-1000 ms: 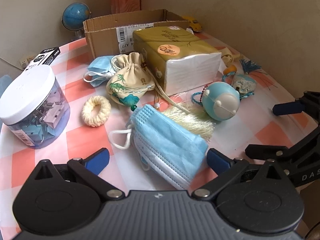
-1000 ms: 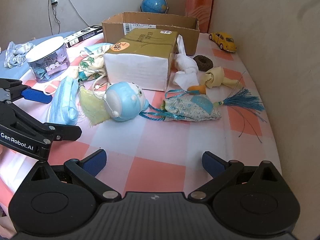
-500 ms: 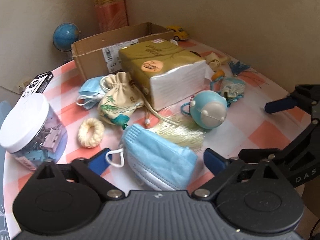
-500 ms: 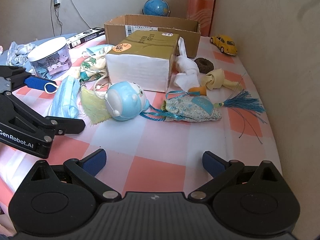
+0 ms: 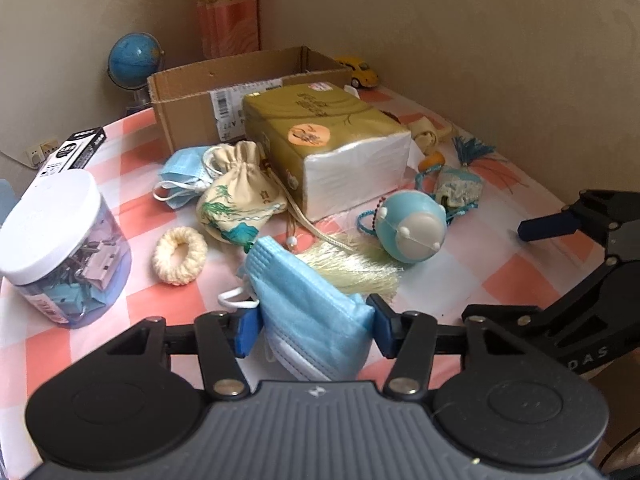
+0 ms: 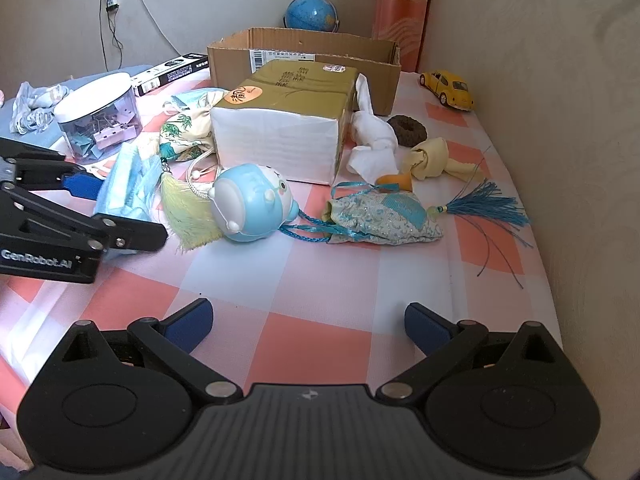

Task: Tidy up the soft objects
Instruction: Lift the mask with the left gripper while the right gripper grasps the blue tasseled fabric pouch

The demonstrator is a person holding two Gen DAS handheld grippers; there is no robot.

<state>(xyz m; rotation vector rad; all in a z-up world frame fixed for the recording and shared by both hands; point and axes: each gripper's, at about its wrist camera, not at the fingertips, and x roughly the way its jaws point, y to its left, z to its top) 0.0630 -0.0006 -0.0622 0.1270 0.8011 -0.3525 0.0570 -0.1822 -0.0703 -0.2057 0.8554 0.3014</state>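
A folded pale-blue pleated face mask point(image 5: 308, 312) was pinched between the closing jaws of the left gripper point(image 5: 311, 330) at six o'clock on the pink-checked tablecloth point(image 5: 516, 276). The right gripper point(image 6: 307, 322) was spread, empty.

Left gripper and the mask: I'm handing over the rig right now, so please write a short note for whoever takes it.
Left gripper: jaws closing on the blue mask, pads at both edges, mask on the table.
Right gripper: open, empty, over bare cloth.
Box: inside not visible.
Left: second mask, pouch, scrunchie, blue sachet loose on the table.
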